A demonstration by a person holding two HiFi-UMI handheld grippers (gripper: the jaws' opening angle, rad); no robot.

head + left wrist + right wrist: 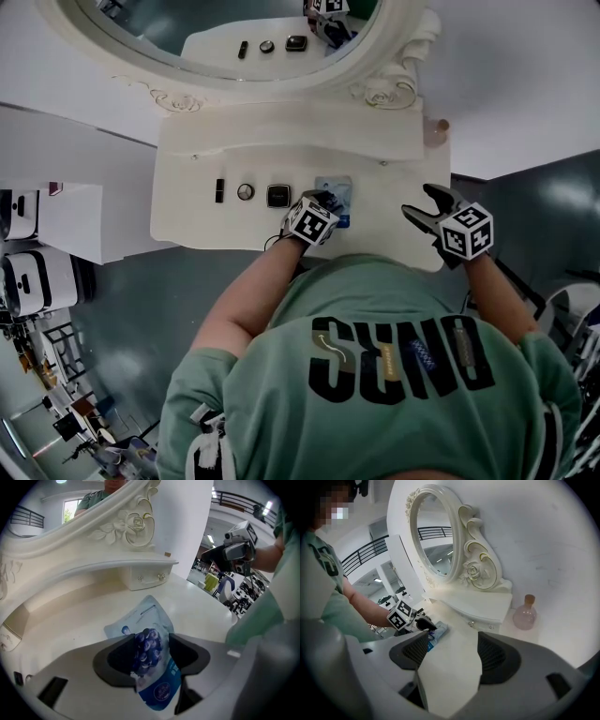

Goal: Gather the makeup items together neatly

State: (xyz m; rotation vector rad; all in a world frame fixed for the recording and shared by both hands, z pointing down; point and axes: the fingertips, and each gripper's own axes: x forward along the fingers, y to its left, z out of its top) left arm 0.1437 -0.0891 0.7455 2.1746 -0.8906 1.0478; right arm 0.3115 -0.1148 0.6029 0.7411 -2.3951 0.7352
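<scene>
A blue sachet [336,185] printed with blueberries lies flat on the white vanity top [384,220]. My left gripper [330,204] is down over its near end. In the left gripper view the sachet [145,616] runs between the jaws of the left gripper [151,641], which stand apart on either side and do not press it. To its left stand a square black compact [278,196], a small round item [246,191] and a black lipstick [219,190] in a row. My right gripper [422,202] hovers open and empty over the right end of the top [452,651].
A pink bottle with a cork [524,613] stands at the back right corner. An ornate oval mirror [234,37] rises behind a raised shelf with small drawers [281,141]. The person's torso is against the front edge. A white cabinet [66,220] stands to the left.
</scene>
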